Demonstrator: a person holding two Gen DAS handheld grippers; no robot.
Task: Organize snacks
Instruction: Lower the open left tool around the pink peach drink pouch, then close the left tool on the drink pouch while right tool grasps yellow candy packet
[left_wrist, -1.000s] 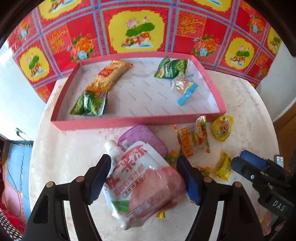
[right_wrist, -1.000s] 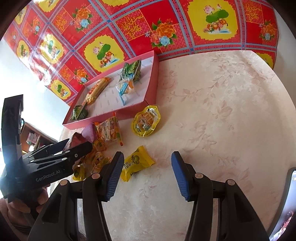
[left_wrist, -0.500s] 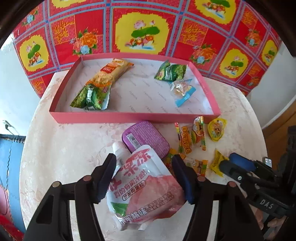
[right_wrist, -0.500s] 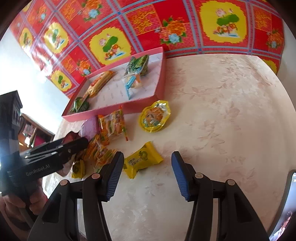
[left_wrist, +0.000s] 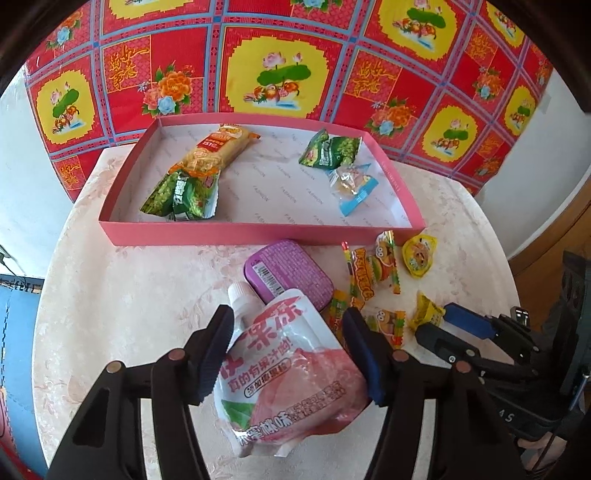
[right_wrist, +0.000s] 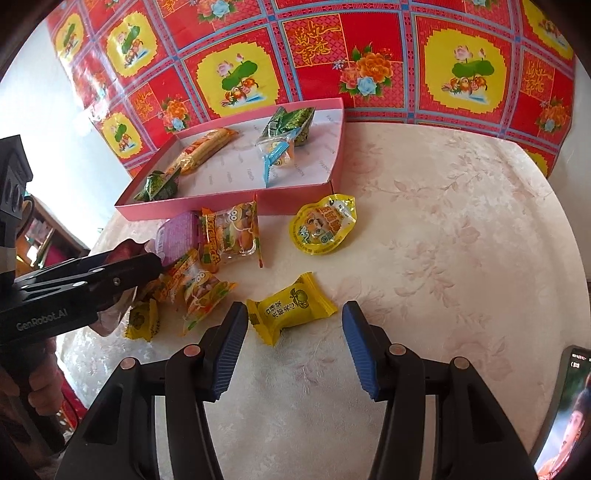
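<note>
Item: jelly pouch (left_wrist: 284, 373), lower centre, pinched by my left jaws (left_wrist: 290, 354), just closed. Right jaws (right_wrist: 293, 343) agape, empty, by yellow candy (right_wrist: 290, 308). Risk: slack pouch slipping short of pink tray (left_wrist: 258, 233).

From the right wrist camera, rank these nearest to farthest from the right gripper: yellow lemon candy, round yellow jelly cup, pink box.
1. Yellow lemon candy, just ahead of the right gripper.
2. Round yellow jelly cup, mid-table.
3. Pink box, at the table's back edge.

left gripper (right_wrist: 147, 266): "GenRobot.AI" | tray (left_wrist: 258, 230) lining: "FASHION" | burger candy packet (left_wrist: 373, 271): "BURGER"
</note>
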